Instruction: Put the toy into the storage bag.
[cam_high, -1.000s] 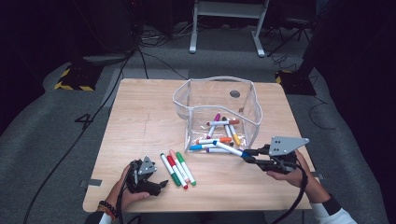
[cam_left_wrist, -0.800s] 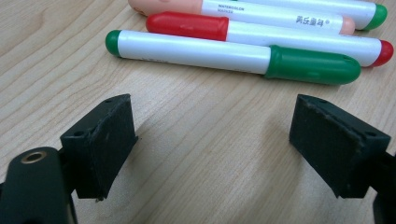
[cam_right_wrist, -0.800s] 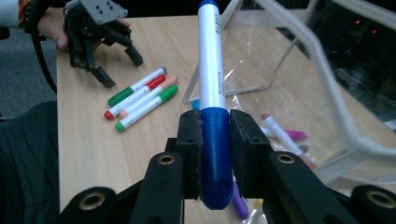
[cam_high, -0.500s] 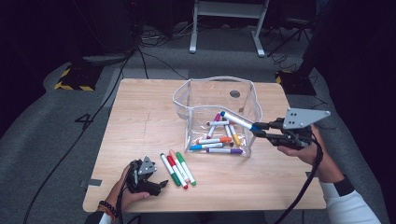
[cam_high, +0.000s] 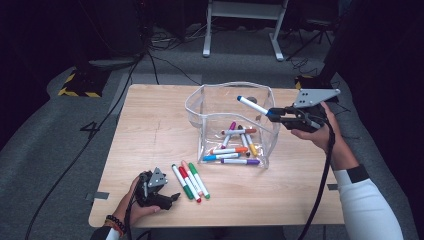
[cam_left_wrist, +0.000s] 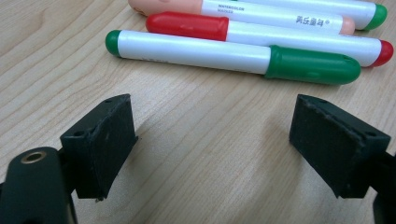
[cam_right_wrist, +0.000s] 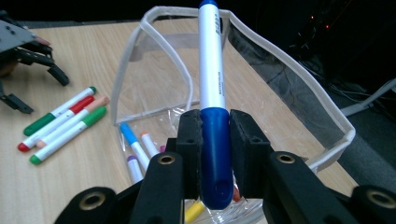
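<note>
One marker: a blue marker (cam_right_wrist: 213, 100) is sitting pinched by its cap between the black pads of the right gripper (cam_high: 278, 114), its white barrel sticking out over the open top of the clear pouch (cam_high: 197, 105).
Right gripper: its jaws are pressing snugly on the blue cap from both sides, held up in the air above the pouch's right rim.
Left gripper: the left gripper (cam_high: 159, 189) is resting low on the table (cam_high: 150, 130) near its front edge, jaws standing wide with only bare wood between them.
Loose markers: a green marker (cam_left_wrist: 233, 57), a red marker (cam_left_wrist: 266, 35) and a peach marker (cam_left_wrist: 243, 10) are lying side by side just beyond the left gripper's fingertips, apart from them.
Pouch contents: several markers, among them orange, purple, light blue and yellow, are lying in a heap on its floor.
In the way: the pouch's white-edged rim is standing between the held marker and the heap below.
Views: the right gripper view is showing the print on the barrel; the high view is showing both hands at once.
</note>
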